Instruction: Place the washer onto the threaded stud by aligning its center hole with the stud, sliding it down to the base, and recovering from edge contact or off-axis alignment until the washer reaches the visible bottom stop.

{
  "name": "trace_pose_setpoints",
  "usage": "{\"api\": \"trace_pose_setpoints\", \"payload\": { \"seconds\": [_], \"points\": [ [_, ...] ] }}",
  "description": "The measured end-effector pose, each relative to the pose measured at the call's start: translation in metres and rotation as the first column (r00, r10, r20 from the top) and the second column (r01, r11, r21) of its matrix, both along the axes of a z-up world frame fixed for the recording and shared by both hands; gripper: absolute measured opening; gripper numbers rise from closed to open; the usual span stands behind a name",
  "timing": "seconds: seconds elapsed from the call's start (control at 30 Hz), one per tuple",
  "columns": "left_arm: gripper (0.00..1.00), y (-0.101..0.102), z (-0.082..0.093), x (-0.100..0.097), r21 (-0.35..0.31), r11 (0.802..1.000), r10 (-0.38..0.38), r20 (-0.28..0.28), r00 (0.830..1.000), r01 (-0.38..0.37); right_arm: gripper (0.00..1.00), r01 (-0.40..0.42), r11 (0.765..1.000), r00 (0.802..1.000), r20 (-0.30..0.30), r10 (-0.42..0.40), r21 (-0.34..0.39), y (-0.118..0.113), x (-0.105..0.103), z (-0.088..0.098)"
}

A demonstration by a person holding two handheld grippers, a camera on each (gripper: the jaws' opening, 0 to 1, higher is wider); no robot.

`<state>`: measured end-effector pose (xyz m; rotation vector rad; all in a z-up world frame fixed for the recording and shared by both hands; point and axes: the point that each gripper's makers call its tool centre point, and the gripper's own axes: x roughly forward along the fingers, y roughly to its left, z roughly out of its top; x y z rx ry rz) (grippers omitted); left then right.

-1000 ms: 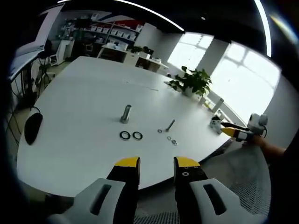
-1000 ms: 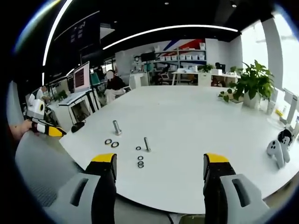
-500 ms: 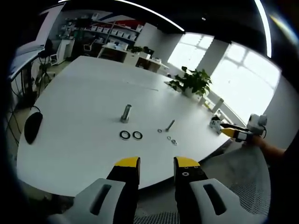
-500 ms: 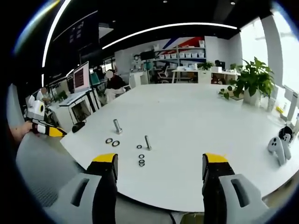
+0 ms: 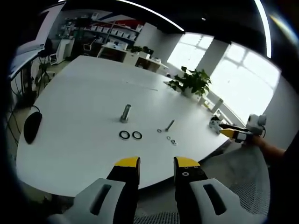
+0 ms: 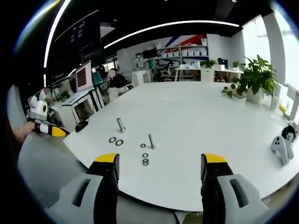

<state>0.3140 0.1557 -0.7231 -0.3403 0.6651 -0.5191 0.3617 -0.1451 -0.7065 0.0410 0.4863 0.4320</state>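
Both your left gripper (image 5: 156, 168) and right gripper (image 6: 160, 164) hang released, off the white bench (image 5: 84, 93). The thin dark metal washers (image 5: 124, 135) look light, stiff and slippery; pinch one across its rim, near the upright grey threaded stud (image 5: 125, 113).

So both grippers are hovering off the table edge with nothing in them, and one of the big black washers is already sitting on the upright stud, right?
Not quite: both black washers lie flat on the white table, beside the upright stud, not on it; the left gripper view shows this. The rest holds: the left gripper and the right gripper are open, empty, short of the table edge.
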Motion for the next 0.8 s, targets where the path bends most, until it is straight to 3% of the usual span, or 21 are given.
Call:
{"api": "trace_pose_setpoints", "payload": {
  "seconds": [0.23,0.37,0.47,0.63,0.73,0.8],
  "points": [
    [0.27,0.001,0.002,0.002,-0.009,1.000,0.005,0.004,1.000,-0.005,0.62,-0.046,0.998,0.998,0.035,0.044,0.052,0.003,0.005,0.012],
    [0.27,0.002,0.002,0.004,-0.006,1.000,0.002,0.002,1.000,-0.002,0.61,-0.014,0.984,0.999,0.045,0.006,0.178,-0.010,0.018,0.024],
    [0.27,0.004,0.002,0.004,-0.006,1.000,0.004,0.003,1.000,-0.004,0.59,-0.033,0.986,0.998,0.061,0.023,0.164,-0.011,0.021,0.029],
    [0.27,0.006,0.002,0.006,-0.012,1.000,0.011,0.004,1.000,-0.011,0.42,-0.083,0.976,0.992,0.113,0.062,0.200,0.001,0.027,0.049],
    [0.27,0.005,0.002,0.006,-0.011,1.000,0.009,0.004,1.000,-0.009,0.42,-0.099,0.975,0.990,0.119,0.076,0.200,0.007,0.031,0.053],
    [0.27,0.005,0.003,0.006,-0.011,1.000,0.008,0.006,1.000,-0.008,0.47,-0.134,0.973,0.981,0.161,0.104,0.189,0.013,0.035,0.063]
  ]
}}
